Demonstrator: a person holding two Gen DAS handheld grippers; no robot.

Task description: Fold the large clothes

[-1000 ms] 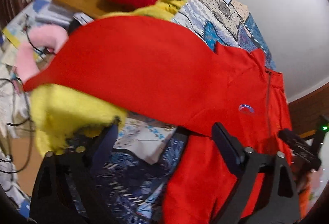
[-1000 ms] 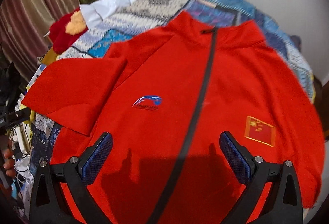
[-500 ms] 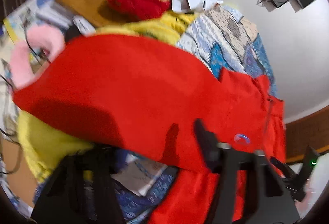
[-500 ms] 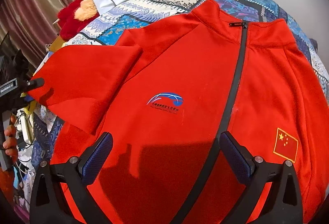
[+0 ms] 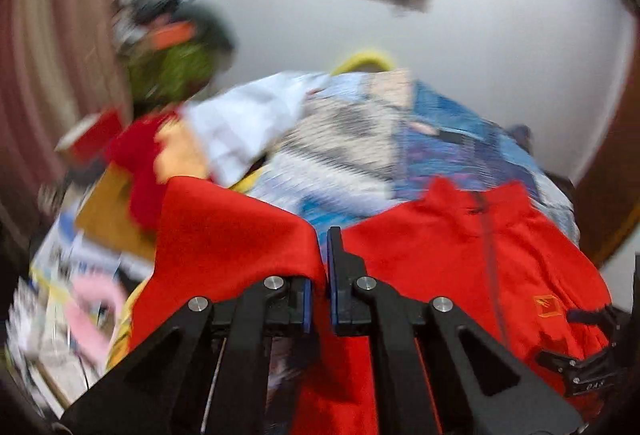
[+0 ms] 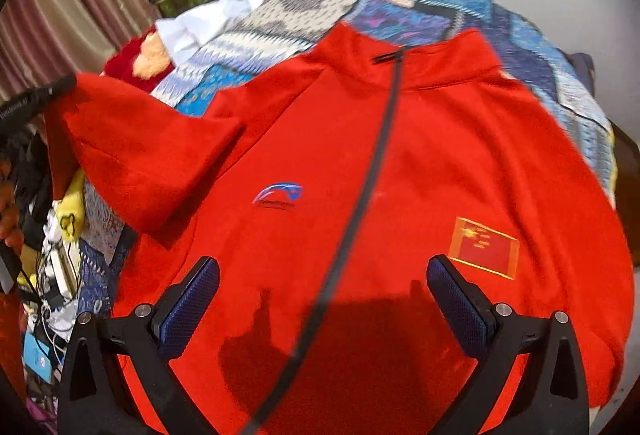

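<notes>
Left gripper (image 5: 325,267) pinched tight on the sleeve (image 5: 240,235), lifted beside the red jacket (image 6: 360,175) spread on the quilt (image 6: 420,7); right gripper (image 6: 322,289) gapes empty above the zip — carry that sleeve flat across!

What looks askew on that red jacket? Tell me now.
Only the sleeve on the logo side: the left gripper is shut on its end and holds it off the patchwork bedspread. The red jacket otherwise lies flat, zip closed, under the open right gripper.
</notes>
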